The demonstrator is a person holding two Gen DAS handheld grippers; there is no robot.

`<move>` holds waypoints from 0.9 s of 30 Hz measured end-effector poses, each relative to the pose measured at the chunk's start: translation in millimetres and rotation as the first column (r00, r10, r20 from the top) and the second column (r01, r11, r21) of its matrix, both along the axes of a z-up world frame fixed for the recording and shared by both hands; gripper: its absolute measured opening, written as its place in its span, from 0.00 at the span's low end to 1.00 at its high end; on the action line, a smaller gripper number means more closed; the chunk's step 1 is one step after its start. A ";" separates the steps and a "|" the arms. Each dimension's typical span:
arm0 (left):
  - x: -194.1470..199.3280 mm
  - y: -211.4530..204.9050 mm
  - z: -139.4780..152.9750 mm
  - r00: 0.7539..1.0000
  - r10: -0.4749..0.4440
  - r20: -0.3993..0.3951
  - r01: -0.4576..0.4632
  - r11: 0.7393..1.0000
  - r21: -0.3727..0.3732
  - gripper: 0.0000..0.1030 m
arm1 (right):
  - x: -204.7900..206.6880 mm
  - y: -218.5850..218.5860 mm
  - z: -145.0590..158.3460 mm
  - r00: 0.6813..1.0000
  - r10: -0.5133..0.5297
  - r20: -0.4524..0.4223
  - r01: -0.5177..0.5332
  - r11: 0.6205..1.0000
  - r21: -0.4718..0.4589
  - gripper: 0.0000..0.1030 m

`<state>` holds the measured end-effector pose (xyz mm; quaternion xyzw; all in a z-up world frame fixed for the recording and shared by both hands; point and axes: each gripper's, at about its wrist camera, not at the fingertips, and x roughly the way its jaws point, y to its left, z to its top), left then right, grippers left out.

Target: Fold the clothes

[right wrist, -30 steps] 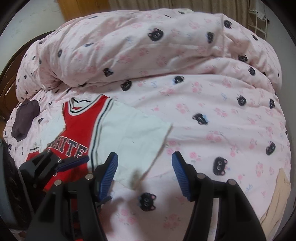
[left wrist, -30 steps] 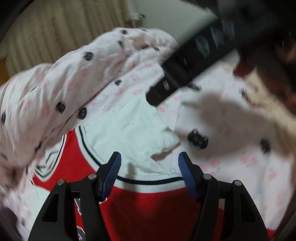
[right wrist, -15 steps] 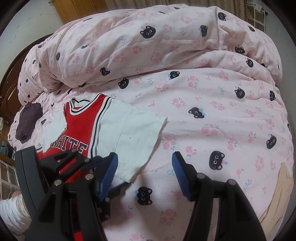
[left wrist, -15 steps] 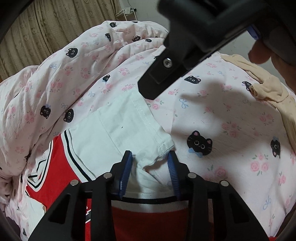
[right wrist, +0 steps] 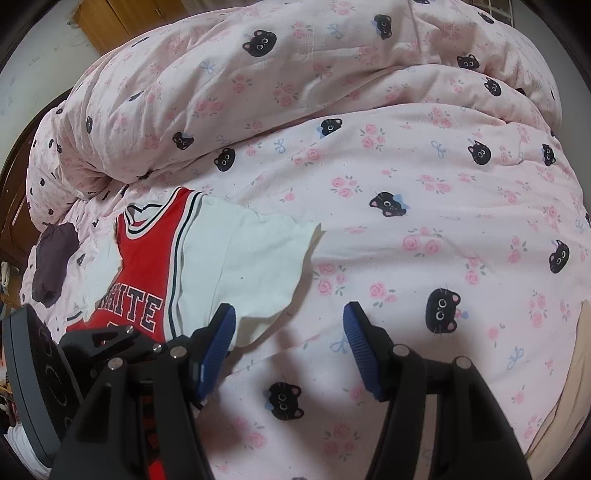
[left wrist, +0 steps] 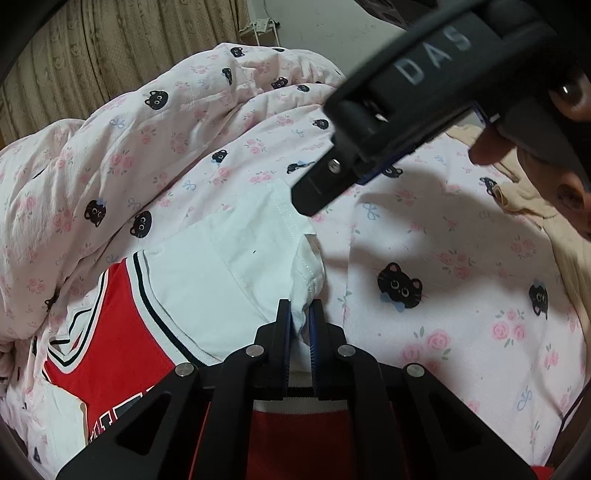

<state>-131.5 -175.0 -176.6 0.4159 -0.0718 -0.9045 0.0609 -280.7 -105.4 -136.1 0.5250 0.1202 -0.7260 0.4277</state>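
Red-and-white cotton jersey shirt [right wrist: 207, 266], lower left of frame, on pink cat-print quilt [right wrist: 424, 206]; left gripper [left wrist: 300, 325] closing, pinching white sleeve [left wrist: 236, 266]; right gripper [right wrist: 290, 332] half-open, empty.

Bed's covered w/ a pink sheet [right wrist: 461, 258], little roses, blue bows & black cat faces all over it. Same print on the duvet [right wrist: 258, 92], bunched up in a big roll along the far side. Dark purple-grey cloth [right wrist: 53, 262] crumpled near the left edge. Beige cloth [left wrist: 546, 206] lying on the right side of the bed. Tan pleated curtain [left wrist: 110, 48] behind w/ a white wall rack [left wrist: 258, 27] beside it, wooden cabinet [right wrist: 122, 18] top left in the right wrist view.
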 end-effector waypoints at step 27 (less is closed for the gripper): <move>0.5 10.6 -2.4 0.995 -0.098 -0.016 0.096 0.989 -0.113 0.12 | -2.2 1.6 2.5 1.000 -0.011 0.013 0.011 1.000 -0.017 0.60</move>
